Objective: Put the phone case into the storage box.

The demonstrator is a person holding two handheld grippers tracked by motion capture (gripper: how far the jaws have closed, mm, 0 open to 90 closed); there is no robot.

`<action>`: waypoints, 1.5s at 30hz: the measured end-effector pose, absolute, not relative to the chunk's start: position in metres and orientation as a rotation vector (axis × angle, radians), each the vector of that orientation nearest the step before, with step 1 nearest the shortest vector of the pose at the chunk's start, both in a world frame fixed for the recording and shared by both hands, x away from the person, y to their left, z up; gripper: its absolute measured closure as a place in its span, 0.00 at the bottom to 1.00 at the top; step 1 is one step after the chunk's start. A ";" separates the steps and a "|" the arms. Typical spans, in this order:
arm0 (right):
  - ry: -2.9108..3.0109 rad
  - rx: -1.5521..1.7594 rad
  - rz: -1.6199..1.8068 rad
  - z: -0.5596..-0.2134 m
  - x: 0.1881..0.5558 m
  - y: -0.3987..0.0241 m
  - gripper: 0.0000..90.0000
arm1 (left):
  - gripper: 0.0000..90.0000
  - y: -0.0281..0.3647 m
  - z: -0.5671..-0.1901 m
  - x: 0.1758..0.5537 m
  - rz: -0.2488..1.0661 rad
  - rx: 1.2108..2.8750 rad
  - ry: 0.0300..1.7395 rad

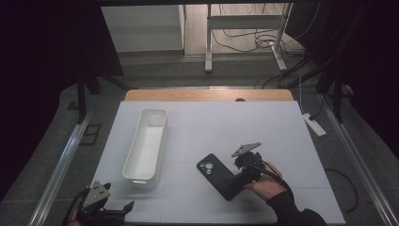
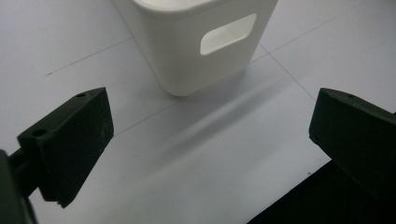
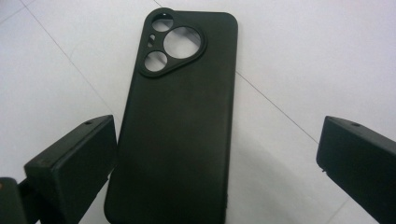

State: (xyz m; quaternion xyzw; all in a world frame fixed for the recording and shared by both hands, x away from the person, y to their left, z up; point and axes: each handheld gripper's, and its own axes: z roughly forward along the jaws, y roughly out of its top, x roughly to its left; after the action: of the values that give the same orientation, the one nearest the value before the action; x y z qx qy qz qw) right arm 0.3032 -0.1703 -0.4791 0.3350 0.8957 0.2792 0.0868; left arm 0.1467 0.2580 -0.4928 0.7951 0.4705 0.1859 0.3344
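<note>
A black phone case (image 1: 219, 175) lies flat on the white table, back side up, its camera cut-outs toward the far left. My right gripper (image 1: 236, 179) hangs over the case's near end, held by a hand in a dark sleeve. In the right gripper view the case (image 3: 182, 121) lies between the jaws, which stand wide; the right gripper (image 3: 215, 135) is open, its left pad close beside the case's edge and its right pad well clear. My left gripper (image 1: 123, 210) rests at the table's near left corner, open and empty (image 2: 210, 121).
A long white bin (image 1: 140, 178) stands empty left of the middle, its handle end (image 2: 187, 51) just ahead of the left gripper. A wooden strip (image 1: 207, 95) runs along the table's far edge. Bare white table (image 1: 244, 127) lies beyond the case.
</note>
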 end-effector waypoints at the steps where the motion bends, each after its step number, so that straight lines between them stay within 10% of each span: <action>1: 2.672 0.997 0.827 -0.479 0.303 -0.168 0.00 | 0.01 0.258 -0.493 0.147 0.486 2.076 1.228; 45: 2.710 0.963 0.629 -0.522 0.293 -0.138 0.00 | 0.00 0.260 -0.492 0.146 0.479 2.051 1.229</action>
State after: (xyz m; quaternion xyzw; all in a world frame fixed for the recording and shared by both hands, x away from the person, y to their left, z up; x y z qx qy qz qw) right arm 0.2934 -0.1376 -0.5215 0.3253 0.9161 0.2127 0.0986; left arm 0.1457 0.2599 -0.4924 0.7897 0.4731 0.1844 0.3442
